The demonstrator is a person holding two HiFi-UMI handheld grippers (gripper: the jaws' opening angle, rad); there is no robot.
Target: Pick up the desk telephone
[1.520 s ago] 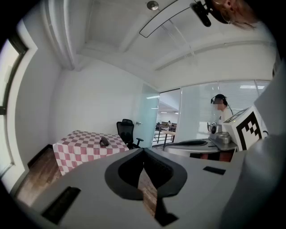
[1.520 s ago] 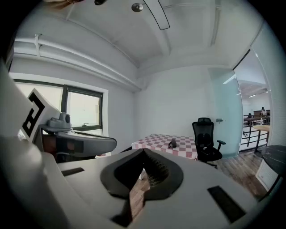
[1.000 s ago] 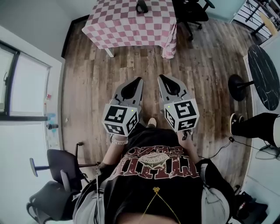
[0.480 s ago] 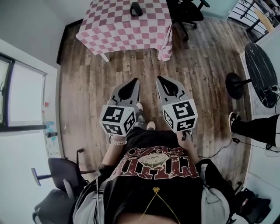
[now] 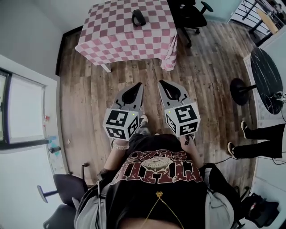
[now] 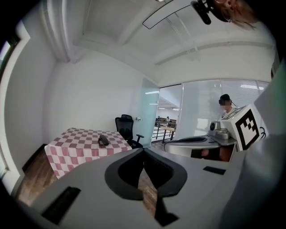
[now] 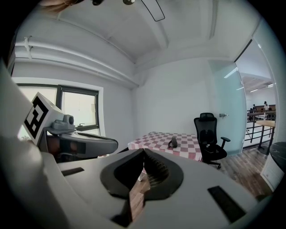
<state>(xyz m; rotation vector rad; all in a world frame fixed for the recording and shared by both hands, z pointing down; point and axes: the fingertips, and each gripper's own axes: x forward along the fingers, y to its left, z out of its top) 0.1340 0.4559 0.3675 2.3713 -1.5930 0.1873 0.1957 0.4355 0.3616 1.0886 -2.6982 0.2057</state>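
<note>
The black desk telephone (image 5: 138, 18) lies on a table with a pink-and-white checked cloth (image 5: 116, 36) at the top of the head view. It also shows small on that table in the left gripper view (image 6: 103, 140) and in the right gripper view (image 7: 173, 142). My left gripper (image 5: 140, 84) and right gripper (image 5: 160, 82) are held side by side over the wood floor, well short of the table. Both are shut with nothing between their jaws.
A black office chair (image 5: 190, 11) stands right of the table. A round dark table (image 5: 268, 78) on a pedestal and a person's legs (image 5: 259, 141) are at the right. Another black chair (image 5: 62, 197) sits at the lower left by the window wall.
Both grippers and I have moved toward the checked table, which now shows larger and lower in the head view. The person's feet at the right have shifted.
</note>
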